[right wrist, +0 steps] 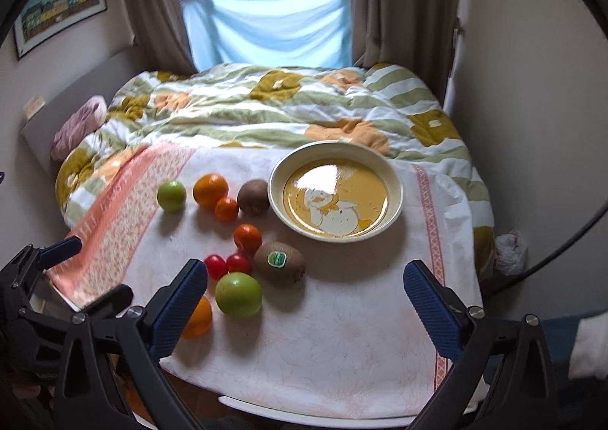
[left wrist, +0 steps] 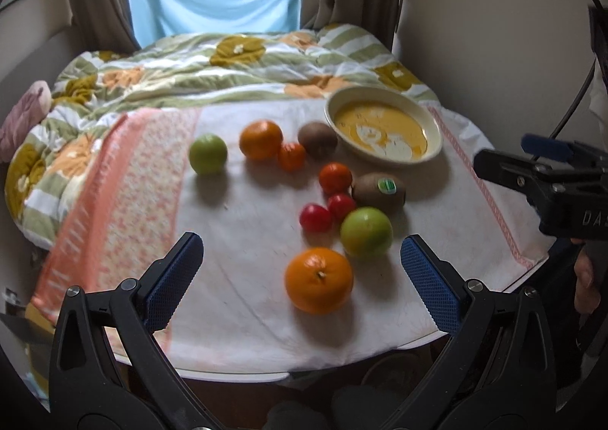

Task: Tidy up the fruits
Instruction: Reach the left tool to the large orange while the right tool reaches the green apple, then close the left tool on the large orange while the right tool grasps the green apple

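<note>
Several fruits lie on a white cloth: a near orange (left wrist: 318, 280), a green apple (left wrist: 366, 232), two small red tomatoes (left wrist: 316, 217), a stickered kiwi (left wrist: 378, 191), small mandarins (left wrist: 334, 177), a second kiwi (left wrist: 317, 139), a far orange (left wrist: 260, 139) and a far green apple (left wrist: 208, 154). A cream bowl (left wrist: 433, 126) with a yellow inside stands at the back right, empty. My left gripper (left wrist: 302, 261) is open, its pads either side of the near orange, above it. My right gripper (right wrist: 306, 289) is open and empty over bare cloth, right of the stickered kiwi (right wrist: 279, 262).
The table (left wrist: 235, 376) stands against a bed with a flowered quilt (left wrist: 228, 65). A wall is close on the right. The right gripper (left wrist: 547, 179) shows at the right edge of the left wrist view; the left gripper (right wrist: 49, 259) shows at the left of the right wrist view.
</note>
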